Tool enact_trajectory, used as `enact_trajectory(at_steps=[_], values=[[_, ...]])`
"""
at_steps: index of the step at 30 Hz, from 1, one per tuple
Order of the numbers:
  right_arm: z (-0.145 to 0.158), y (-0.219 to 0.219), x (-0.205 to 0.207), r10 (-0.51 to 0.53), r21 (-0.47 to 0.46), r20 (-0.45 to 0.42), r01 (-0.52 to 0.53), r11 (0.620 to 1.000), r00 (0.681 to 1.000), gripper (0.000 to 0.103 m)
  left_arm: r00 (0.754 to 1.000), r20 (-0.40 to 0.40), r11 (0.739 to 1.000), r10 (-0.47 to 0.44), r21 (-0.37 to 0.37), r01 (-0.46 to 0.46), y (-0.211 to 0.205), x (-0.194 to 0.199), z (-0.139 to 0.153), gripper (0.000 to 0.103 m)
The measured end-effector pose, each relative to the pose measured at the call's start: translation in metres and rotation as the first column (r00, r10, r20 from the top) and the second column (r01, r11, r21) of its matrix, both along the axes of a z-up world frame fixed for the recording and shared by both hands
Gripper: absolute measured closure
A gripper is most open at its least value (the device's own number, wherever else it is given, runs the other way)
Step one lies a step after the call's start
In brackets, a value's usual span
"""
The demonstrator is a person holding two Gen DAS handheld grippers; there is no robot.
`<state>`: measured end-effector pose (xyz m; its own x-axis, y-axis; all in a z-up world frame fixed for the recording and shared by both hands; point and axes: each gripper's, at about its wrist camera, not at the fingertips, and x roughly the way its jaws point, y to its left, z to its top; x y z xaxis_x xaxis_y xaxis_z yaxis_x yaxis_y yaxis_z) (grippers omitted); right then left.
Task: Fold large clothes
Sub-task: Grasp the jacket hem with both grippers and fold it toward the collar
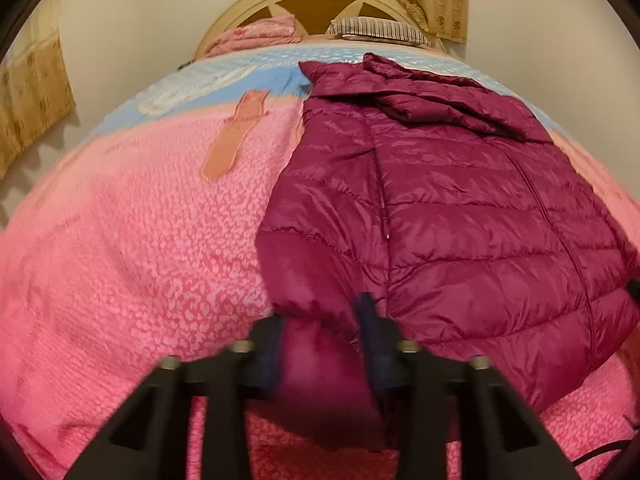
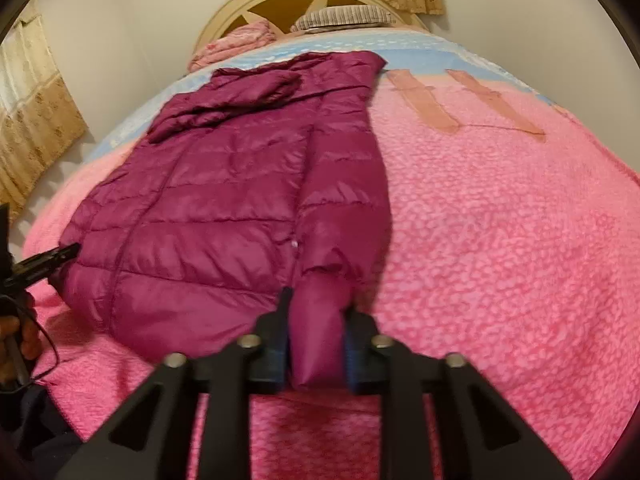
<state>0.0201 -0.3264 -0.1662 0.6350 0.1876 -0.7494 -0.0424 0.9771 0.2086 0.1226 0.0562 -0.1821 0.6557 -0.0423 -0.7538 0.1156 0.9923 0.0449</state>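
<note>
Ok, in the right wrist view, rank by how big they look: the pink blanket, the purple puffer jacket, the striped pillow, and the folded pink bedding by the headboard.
1. Pink blanket
2. Purple puffer jacket
3. Striped pillow and folded pink bedding: they look about alike, and both lie far from the camera, so I won't rank them.

1. Both grippers, left gripper (image 1: 322, 340) and right gripper (image 2: 316, 340), are matte black frames with triangular cutouts.
2. Dark blue pads (image 2: 278, 354) line the fingers.
3. Silver screws (image 2: 248, 341) top the linkages.
4. At 9 o'clock: bare hand (image 2: 18, 340), thin black cable (image 2: 46, 344).

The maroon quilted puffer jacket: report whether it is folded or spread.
Mostly spread: the maroon quilted puffer jacket lies flat on the pink blanket, only its sleeves laid along the body.
</note>
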Motion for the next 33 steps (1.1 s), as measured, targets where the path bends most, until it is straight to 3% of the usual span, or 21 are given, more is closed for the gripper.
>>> enact_trajectory(at_steps=[2, 5, 11, 20, 24, 28, 33], values=[[0.003, 0.003, -0.002, 0.007, -0.003, 0.017, -0.007, 1.0, 1.0, 0.086, 1.0, 0.017, 1.0, -0.014, 0.024, 0.013, -0.004, -0.005, 0.006, 0.093], [0.015, 0.0, -0.008, 0.009, 0.028, 0.056, -0.01, 1.0, 0.998, 0.088, 0.997, 0.06, 0.999, -0.039, 0.04, 0.037, -0.007, -0.014, 0.022, 0.097], [0.062, -0.02, -0.023, -0.003, 0.11, 0.155, -0.014, 0.994, 0.988, 0.093, 0.981, 0.171, 0.996, -0.088, -0.019, 0.092, 0.006, -0.044, 0.079, 0.099], [0.131, -0.03, -0.047, -0.01, 0.124, 0.334, -0.034, 0.992, 0.943, 0.093, 0.952, 0.3, 0.993, -0.067, -0.069, 0.092, 0.03, -0.075, 0.146, 0.099], [0.144, -0.027, -0.023, -0.029, 0.08, 0.383, -0.002, 0.997, 0.923, 0.095, 0.933, 0.356, 0.997, -0.058, -0.02, 0.07, 0.017, -0.043, 0.155, 0.099], [0.153, -0.027, 0.033, -0.074, 0.028, 0.417, 0.069, 0.997, 0.906, 0.095, 0.923, 0.384, 0.999, -0.032, -0.012, 0.039, 0.001, 0.028, 0.164, 0.099], [0.162, -0.038, 0.11, -0.126, 0.038, 0.415, 0.121, 0.992, 0.901, 0.095, 0.935, 0.355, 1.0, 0.011, -0.02, -0.004, -0.007, 0.108, 0.162, 0.099]])
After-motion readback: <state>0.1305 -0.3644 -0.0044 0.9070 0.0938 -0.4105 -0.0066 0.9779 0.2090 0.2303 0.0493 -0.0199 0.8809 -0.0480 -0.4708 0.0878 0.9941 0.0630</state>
